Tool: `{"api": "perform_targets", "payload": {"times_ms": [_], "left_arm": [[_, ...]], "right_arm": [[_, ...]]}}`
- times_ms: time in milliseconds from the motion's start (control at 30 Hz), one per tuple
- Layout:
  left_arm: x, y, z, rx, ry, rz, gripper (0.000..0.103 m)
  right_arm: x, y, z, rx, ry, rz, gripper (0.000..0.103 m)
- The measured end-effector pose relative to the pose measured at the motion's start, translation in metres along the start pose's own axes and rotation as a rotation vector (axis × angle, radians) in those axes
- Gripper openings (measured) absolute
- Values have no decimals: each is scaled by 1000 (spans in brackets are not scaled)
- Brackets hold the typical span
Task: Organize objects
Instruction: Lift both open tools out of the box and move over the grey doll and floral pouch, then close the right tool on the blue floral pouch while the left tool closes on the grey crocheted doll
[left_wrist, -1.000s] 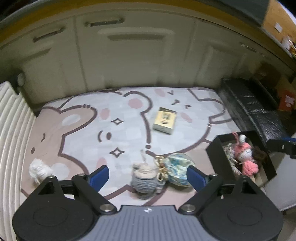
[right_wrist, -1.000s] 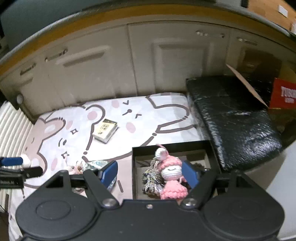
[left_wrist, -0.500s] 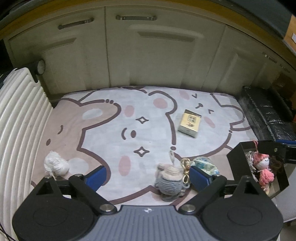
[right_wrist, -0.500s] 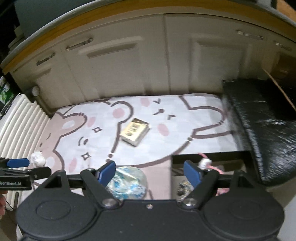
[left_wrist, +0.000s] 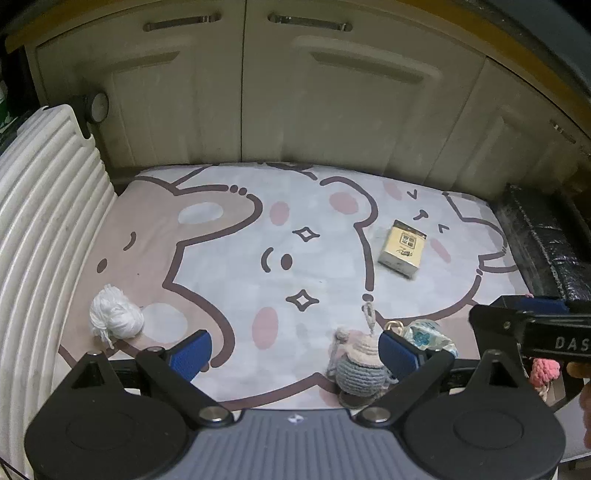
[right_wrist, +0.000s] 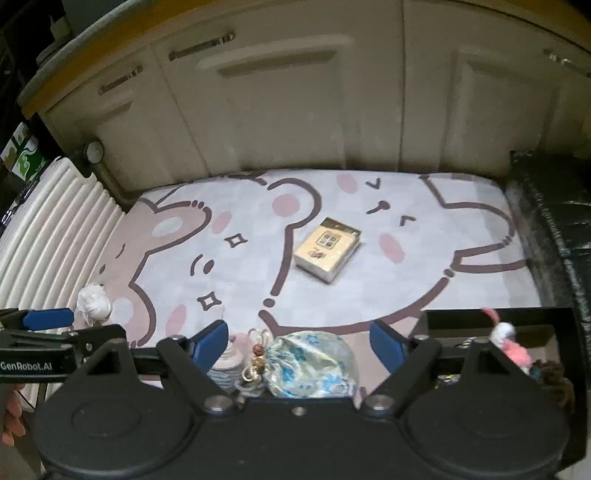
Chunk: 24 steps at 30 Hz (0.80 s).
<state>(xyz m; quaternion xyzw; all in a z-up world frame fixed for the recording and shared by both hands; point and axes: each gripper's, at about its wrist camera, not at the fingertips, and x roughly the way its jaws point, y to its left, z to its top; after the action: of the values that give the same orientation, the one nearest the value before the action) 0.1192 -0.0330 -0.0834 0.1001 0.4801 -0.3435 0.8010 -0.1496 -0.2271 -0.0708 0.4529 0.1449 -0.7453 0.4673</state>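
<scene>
- We judge the sorting partly done: the black box (right_wrist: 554, 321) off the mat's (right_wrist: 406, 280) front right corner already holds a pink doll (right_wrist: 515, 350) and other trinkets.
- Left on the mat: a blue-patterned pouch (right_wrist: 314, 365) and a grey crocheted charm (left_wrist: 360, 369) at the front edge, white yarn (left_wrist: 116, 317) front left, a tan carton (right_wrist: 327, 249) mid-right.
- The carton lies flat, long axis running diagonally towards the far right corner.
- Our right gripper (right_wrist: 297, 341) is opening, straddling the pouch untouched; the left gripper (left_wrist: 295, 350) gapes wide, empty.

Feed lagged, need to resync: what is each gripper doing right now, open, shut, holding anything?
Left gripper: open, holding nothing, bare mat between its fingers.
Right gripper: jaws opening, holding nothing; the blue-patterned pouch lies between them, ungripped.
</scene>
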Motion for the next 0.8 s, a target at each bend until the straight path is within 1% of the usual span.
{"api": "perform_targets", "payload": {"times_ms": [67, 133, 233, 300, 433, 567, 633, 733, 800], "left_arm": [[4, -2, -1, 4, 2, 0, 102], [9, -4, -2, 5, 10, -2, 103], [18, -7, -6, 11, 32, 0, 103], [25, -10, -10, 23, 47, 9, 103], [36, -13, -16, 45, 66, 11, 103], [45, -15, -19, 71, 74, -5, 103], [49, -16, -19, 88, 81, -24, 100], [57, -19, -19, 97, 108, -54, 91], [62, -22, -20, 105, 124, -79, 87]], "right_arm": [[6, 1, -1, 4, 7, 6, 88], [12, 2, -3, 13, 11, 7, 91], [19, 2, -5, 26, 19, 20, 91], [24, 2, -5, 34, 24, 24, 94], [35, -1, -7, 60, 22, 31, 103], [48, -4, -10, 82, 41, 36, 103], [55, -5, -10, 96, 57, 32, 103], [66, -9, -12, 133, 83, 29, 103], [74, -11, -14, 154, 102, 22, 103]]}}
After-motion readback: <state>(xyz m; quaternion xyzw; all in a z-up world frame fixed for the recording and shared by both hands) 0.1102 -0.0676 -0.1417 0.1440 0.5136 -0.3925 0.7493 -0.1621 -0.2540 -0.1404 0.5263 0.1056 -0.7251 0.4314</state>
